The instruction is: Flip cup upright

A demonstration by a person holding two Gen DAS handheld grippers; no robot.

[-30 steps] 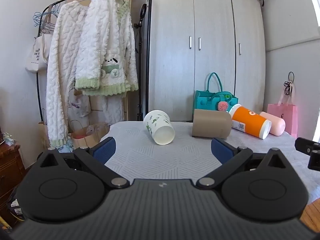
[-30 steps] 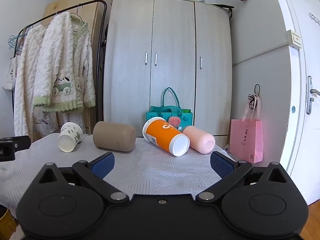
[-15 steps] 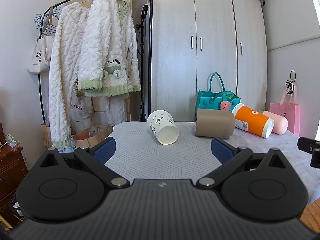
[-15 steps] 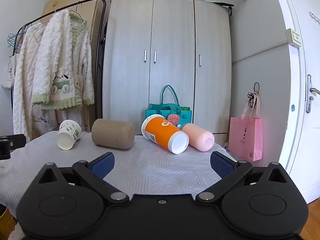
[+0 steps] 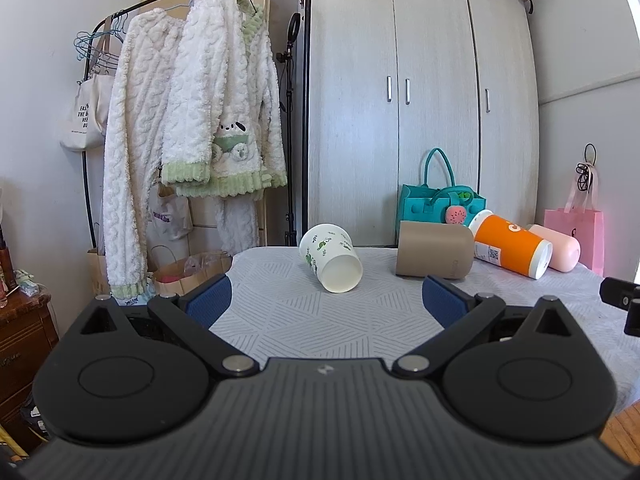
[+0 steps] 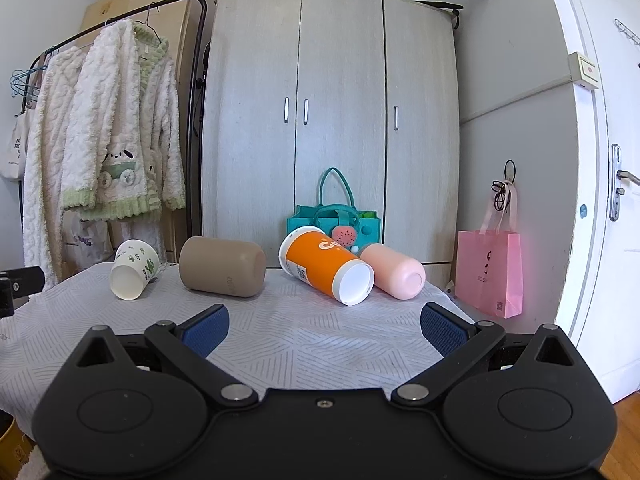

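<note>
**Both grippers eased closer; all four cups lying on their sides**

Compared with a second ago, the cloth-covered table [image 5: 304, 320] and everything on it are being shown a little nearer and higher in both wrist views, so both grippers are judged to be creeping forward; none of the cups is being seen to have shifted.

Behind the table, the grey wardrobe [image 6: 332, 120] and the clothes rack [image 5: 192, 128] hung with fleecy pyjamas are being kept in the background, with a teal bag [image 6: 334, 220] and a pink bag [image 6: 490, 276] lower down.

On the table, four cups are being left on their sides in a loose row. The tan cup [image 5: 436, 250] is lying near the middle. The orange cup [image 6: 326, 266] is lying just beside it, its white mouth turned toward the camera, and the pink cup [image 6: 394, 272] is being pressed close against the orange one's far side. The white leaf-print cup [image 5: 330, 258] is lying apart at the left end, mouth toward the left gripper.

The left gripper [image 5: 324, 296] is being held wide, with nothing between its blue pads, lined up roughly on the white cup but well short of it. The right gripper [image 6: 324, 328] is likewise being held wide and empty, facing the orange cup.

Nothing is being gripped yet: no cup is standing, so the whole task is judged to be ahead.
</note>
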